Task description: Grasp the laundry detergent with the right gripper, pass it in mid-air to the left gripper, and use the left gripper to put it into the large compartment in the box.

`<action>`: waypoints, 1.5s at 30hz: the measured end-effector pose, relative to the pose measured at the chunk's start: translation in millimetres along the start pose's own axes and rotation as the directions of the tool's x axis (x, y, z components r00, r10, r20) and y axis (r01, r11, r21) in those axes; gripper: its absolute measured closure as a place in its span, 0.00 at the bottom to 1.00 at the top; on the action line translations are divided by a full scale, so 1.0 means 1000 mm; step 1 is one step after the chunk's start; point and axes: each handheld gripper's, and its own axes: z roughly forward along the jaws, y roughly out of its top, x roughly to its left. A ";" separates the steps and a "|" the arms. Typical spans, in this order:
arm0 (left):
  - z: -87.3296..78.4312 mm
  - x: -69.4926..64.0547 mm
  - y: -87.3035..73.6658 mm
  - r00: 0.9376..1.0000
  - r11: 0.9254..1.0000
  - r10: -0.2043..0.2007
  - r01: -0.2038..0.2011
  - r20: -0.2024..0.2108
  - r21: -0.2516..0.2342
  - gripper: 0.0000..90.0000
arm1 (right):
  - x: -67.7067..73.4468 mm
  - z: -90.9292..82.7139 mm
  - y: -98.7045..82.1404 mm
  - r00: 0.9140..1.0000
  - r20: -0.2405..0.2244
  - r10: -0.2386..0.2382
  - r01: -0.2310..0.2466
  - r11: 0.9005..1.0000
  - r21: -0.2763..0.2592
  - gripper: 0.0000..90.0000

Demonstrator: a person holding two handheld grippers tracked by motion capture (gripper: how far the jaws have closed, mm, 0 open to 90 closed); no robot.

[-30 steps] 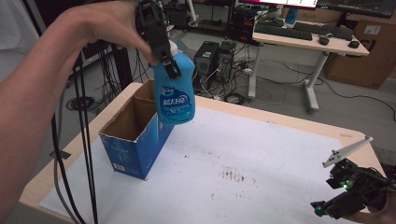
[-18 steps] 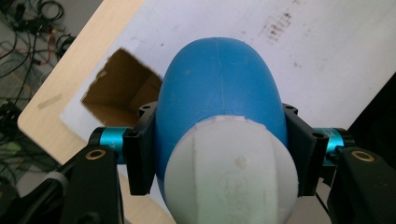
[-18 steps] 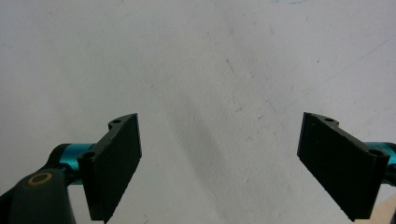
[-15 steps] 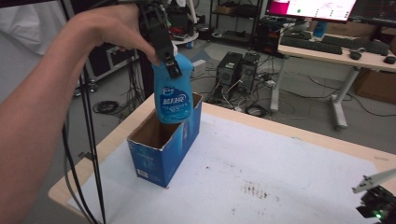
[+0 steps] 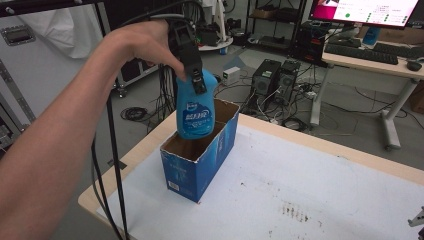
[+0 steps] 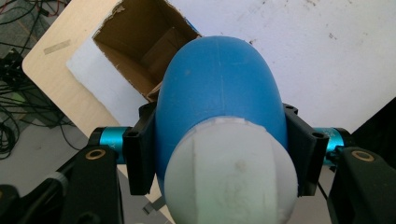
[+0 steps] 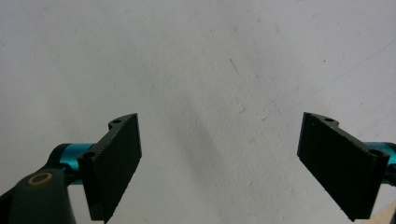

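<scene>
The bottom of the blue bottle (image 5: 195, 107) sits at the mouth of the blue cardboard box (image 5: 200, 162), and the high view does not settle whether its base has passed below the rim or hangs just above it. The label print on the bottle is too small to read. The box floor is in shadow and its contents cannot be made out. In the left gripper view the bottle's white cap (image 6: 231, 172) and rounded shoulder cover most of the box, leaving one brown inner corner (image 6: 140, 44) in sight. The right gripper (image 7: 219, 163) is cut off at the lower right edge of the high view.

The bottle is bright blue plastic with a bulging body, a white cap and a pale label on its front; it hangs upright, neck up, directly over the box's open top. The box has a torn, ragged top edge and stands on the white sheet (image 5: 300, 190) toward the table's near left corner.

The left gripper (image 5: 192, 75) pinches the bottle at its neck and upper shoulder, one black pad pressed on each side. The right gripper's jaws are spread wide with nothing between them, over bare white sheet well to the right of the box.
</scene>
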 end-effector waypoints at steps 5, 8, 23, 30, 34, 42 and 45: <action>0.009 -0.001 0.001 1.000 1.000 0.000 0.000 0.011 0.003 0.43 | 0.001 0.001 0.000 1.000 0.004 0.003 -0.003 1.000 0.001 0.14; 0.019 0.000 -0.001 1.000 1.000 0.003 -0.003 0.020 0.003 0.42 | 0.002 0.001 0.000 1.000 0.006 -0.003 0.003 1.000 0.001 0.14; 0.095 0.001 -0.014 0.978 0.977 0.203 -0.206 0.058 0.054 0.42 | 0.005 0.012 -0.001 1.000 0.012 -0.020 0.019 0.999 0.029 0.14; 0.113 0.002 -0.018 0.959 0.960 0.270 -0.274 0.084 0.048 0.42 | 0.006 0.015 -0.001 1.000 0.011 -0.022 0.022 0.999 0.037 0.14; 0.129 0.003 -0.023 0.937 0.939 0.335 -0.341 0.102 0.050 0.42 | 0.006 0.017 -0.003 1.000 0.012 -0.024 0.023 0.999 0.048 0.14; 0.143 0.005 -0.029 0.918 0.920 0.383 -0.389 0.103 0.051 0.42 | 0.007 0.020 -0.004 1.000 0.015 -0.024 0.023 0.998 0.052 0.14; 0.149 0.006 -0.032 0.915 0.918 0.387 -0.394 0.110 0.041 0.42 | 0.008 0.020 -0.003 0.999 0.016 -0.029 0.028 0.998 0.053 0.14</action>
